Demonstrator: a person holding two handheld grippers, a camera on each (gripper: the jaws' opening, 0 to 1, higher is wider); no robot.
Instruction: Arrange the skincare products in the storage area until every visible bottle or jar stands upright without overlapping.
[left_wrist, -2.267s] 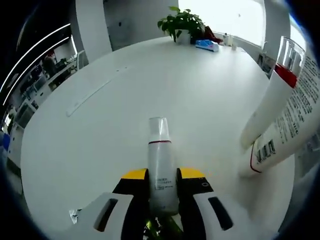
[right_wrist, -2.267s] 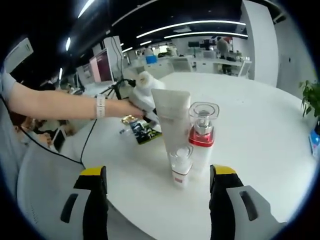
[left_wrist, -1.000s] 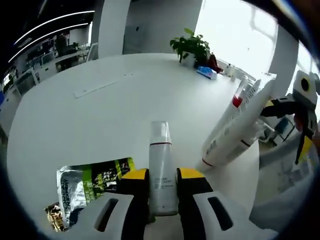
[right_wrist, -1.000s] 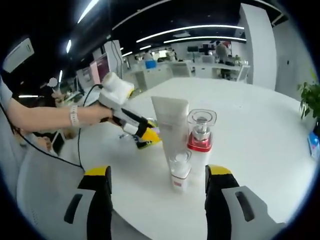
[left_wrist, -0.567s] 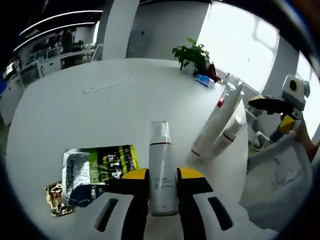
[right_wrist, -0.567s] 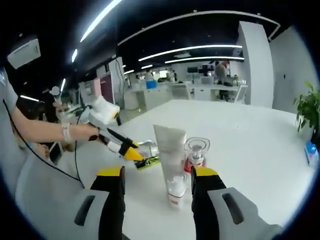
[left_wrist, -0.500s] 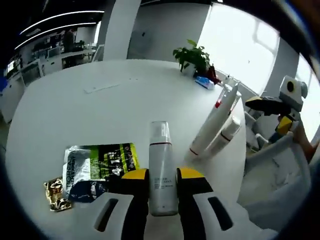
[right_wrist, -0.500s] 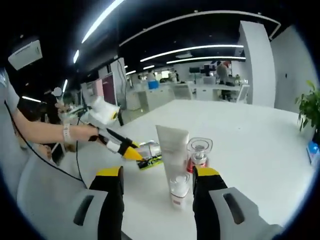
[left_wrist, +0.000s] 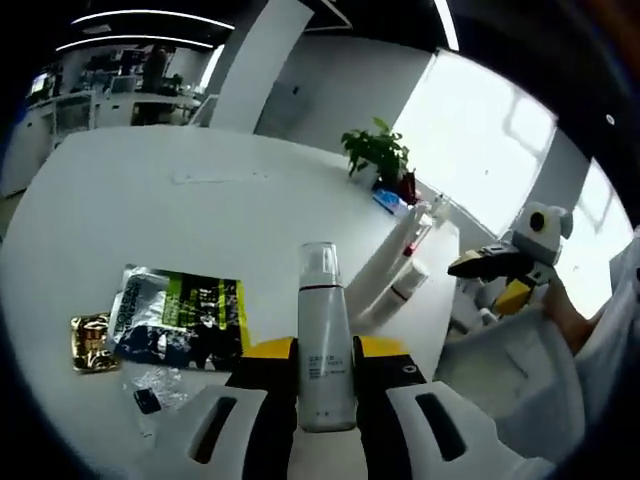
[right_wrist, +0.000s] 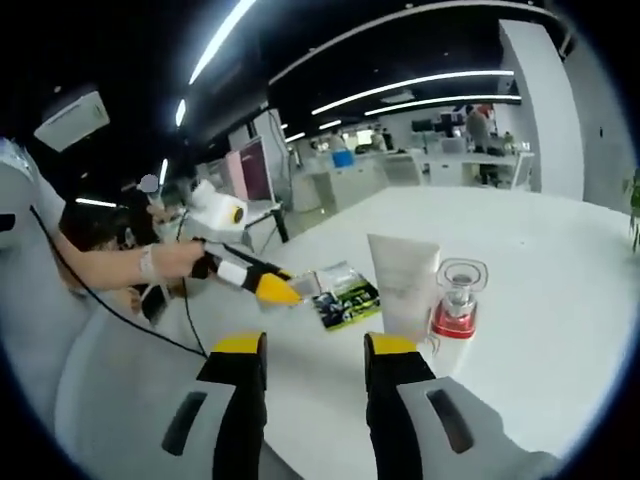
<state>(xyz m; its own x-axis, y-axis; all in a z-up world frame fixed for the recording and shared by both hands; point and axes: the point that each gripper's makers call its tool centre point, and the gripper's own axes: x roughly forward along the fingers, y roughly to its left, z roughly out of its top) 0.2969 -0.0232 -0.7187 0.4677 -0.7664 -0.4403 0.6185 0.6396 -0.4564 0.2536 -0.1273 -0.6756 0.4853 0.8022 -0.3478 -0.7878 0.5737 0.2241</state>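
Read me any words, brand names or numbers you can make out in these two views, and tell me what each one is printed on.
None can be read.
White pump bottle in the left gripper: small grey print, too blurred.
Green and black sachet: white lettering, too blurred.
White tube: faint print, too small.
Red-collared bottle: no text visible.

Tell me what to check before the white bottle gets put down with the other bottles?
1. Left tool grips the white bottle firmly: ok.
2. Right tool has nothing in it: ok, open.
3. White tube and red-collared bottle standing upright: ok.
4. Bare table beside them for one more bottle: ok.
5. Green packet lies away from that spot: ok.
6. White bottle's bottom end clean and flat: cannot tell, hidden between the jaws.
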